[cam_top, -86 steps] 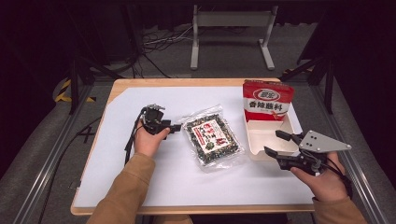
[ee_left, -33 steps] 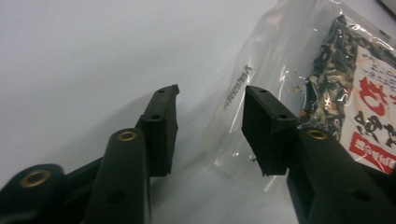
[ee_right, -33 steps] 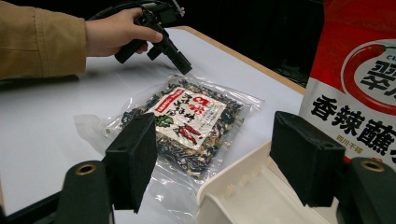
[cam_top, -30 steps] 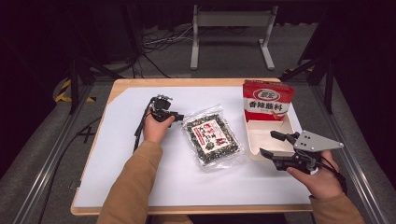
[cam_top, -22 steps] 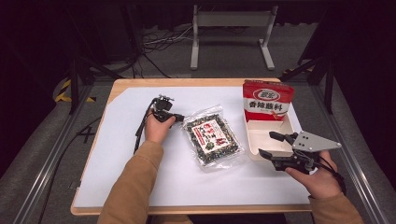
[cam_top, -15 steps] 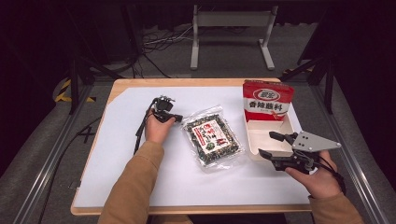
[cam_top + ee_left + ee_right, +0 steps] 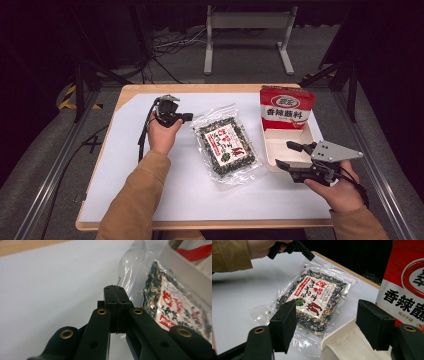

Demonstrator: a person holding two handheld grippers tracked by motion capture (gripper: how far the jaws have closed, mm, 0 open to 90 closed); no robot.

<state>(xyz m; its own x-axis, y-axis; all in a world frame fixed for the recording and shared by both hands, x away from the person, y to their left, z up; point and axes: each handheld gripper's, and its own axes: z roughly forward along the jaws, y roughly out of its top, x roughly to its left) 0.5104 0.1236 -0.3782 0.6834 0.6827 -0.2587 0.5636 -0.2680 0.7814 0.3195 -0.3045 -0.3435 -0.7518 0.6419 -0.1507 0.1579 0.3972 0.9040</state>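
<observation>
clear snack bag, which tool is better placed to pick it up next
Left, probably: the left tool sits shut right at the clear snack bag top corner. The right tool is open but over the white tray.

Glossy clear plastic bag [image 7: 227, 146]; matt white tray [image 7: 287, 154]; wooden-edged table [image 7: 200, 89].

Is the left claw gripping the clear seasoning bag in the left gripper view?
No: the left claw is shut on nothing, its tips beside the clear seasoning bag's edge, above the white table.

White-topped table [image 7: 150, 200] (clear packet [image 7: 226, 145], tray [image 7: 280, 162])
</observation>
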